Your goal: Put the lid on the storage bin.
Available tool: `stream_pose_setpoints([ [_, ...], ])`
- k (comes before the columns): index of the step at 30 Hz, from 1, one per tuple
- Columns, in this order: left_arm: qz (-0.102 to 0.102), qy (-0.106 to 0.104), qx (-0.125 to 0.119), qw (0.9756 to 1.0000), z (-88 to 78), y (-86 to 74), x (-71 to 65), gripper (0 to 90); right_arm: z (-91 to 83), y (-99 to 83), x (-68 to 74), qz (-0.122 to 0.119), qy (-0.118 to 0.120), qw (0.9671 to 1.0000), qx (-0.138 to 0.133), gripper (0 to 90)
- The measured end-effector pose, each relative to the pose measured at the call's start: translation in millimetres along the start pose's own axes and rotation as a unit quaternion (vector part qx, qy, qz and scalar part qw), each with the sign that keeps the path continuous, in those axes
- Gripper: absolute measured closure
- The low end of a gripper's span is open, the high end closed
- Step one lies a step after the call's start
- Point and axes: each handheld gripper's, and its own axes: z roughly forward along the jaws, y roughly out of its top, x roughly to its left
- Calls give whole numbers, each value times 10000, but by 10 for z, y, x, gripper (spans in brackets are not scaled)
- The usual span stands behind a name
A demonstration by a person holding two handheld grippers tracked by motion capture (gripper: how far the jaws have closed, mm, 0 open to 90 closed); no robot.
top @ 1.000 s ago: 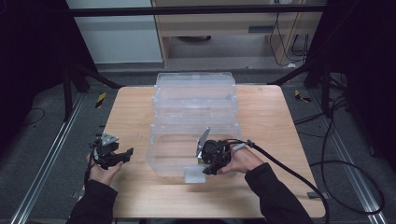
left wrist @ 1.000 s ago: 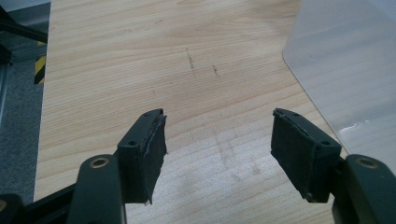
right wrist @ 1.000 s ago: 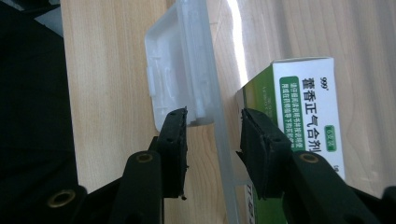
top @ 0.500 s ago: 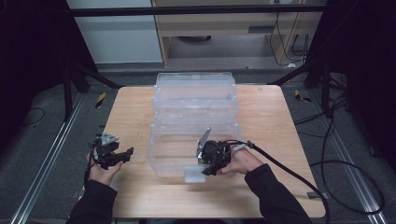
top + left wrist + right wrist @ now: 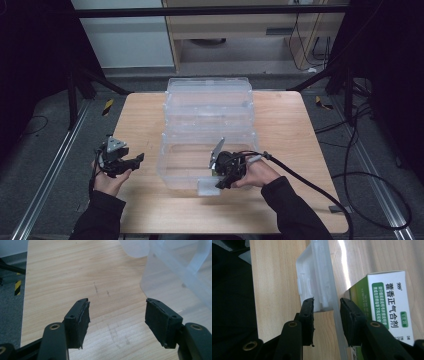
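Observation:
Three clear plastic boxes stand in a row down the middle of the wooden table (image 5: pixel 140 115). The nearest box (image 5: pixel 185 160) has a whitish latch (image 5: pixel 206 187) on its front wall. My right gripper (image 5: pixel 220 184) is at that latch. In the right gripper view its jaws (image 5: pixel 327 307) sit on either side of the latch (image 5: pixel 317 282) and the wall edge, pads touching. A white and green medicine carton (image 5: pixel 387 305) lies behind the wall. My left gripper (image 5: pixel 140 159) hovers left of the box, open and empty (image 5: pixel 117 315). The box corner (image 5: pixel 175 272) is just ahead of it.
The table's left side (image 5: pixel 62 270) is bare wood. A cable (image 5: pixel 310 185) trails from the right gripper over the table's right front. A cabinet (image 5: pixel 235 35) and dark frame posts (image 5: pixel 75 95) stand beyond the table.

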Motion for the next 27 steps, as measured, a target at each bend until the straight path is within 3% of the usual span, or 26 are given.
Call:
stream_pose_setpoints([
  [16,225,-89,-370,9990,-122,369,13,354,6,-3,-35,-17,128,9999,-10,649],
  [27,480,-143,-550,9972,-164,622,-86,359,7,-9,-31,-42,122,9999,-38,649],
])
